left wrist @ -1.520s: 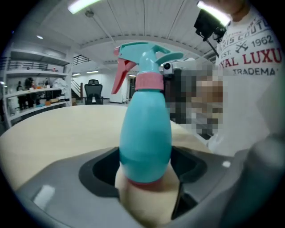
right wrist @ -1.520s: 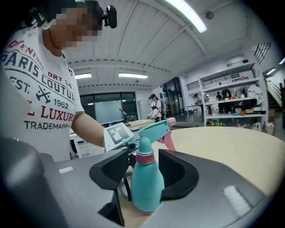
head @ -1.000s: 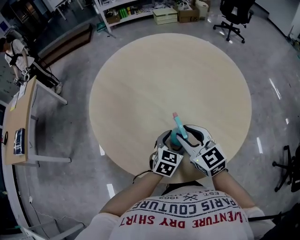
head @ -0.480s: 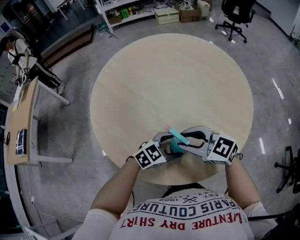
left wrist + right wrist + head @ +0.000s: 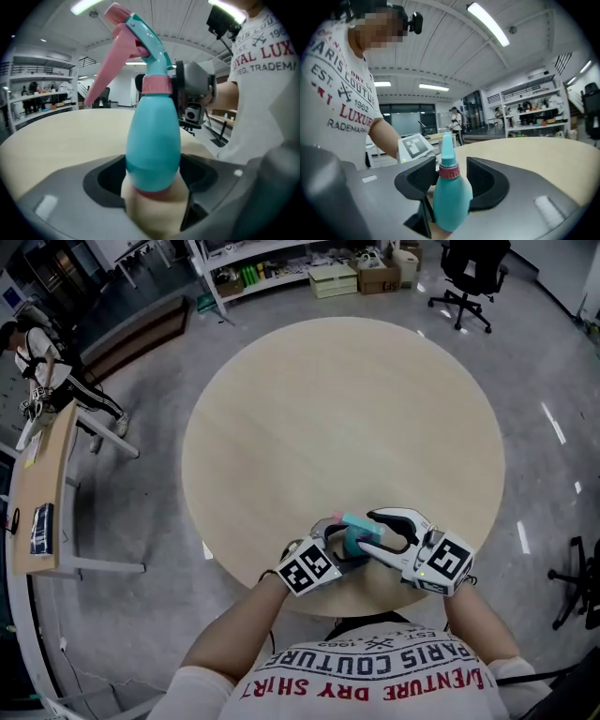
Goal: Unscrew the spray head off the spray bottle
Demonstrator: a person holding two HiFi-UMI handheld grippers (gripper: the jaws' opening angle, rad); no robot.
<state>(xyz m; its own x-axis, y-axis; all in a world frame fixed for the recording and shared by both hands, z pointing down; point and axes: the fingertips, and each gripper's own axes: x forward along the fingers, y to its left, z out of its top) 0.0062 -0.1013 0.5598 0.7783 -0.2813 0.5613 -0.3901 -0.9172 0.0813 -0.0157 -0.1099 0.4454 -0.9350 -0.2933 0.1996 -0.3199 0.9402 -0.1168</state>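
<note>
A teal spray bottle with a pink collar and a teal-and-pink spray head is held upright near the table's front edge. My left gripper is shut on the bottle's lower body. My right gripper reaches in from the right. Its jaws stand on either side of the collar and are opening, with a gap showing on the right side. In the left gripper view, the right gripper sits just behind the collar.
The round wooden table stretches away in front. Beyond it are an office chair and shelves with boxes. A desk and a standing person are at the far left.
The bottle has swung from leaning away to more upright. My left gripper shifted right under it. The right gripper turned back, and its jaws now stand wider round the collar.
</note>
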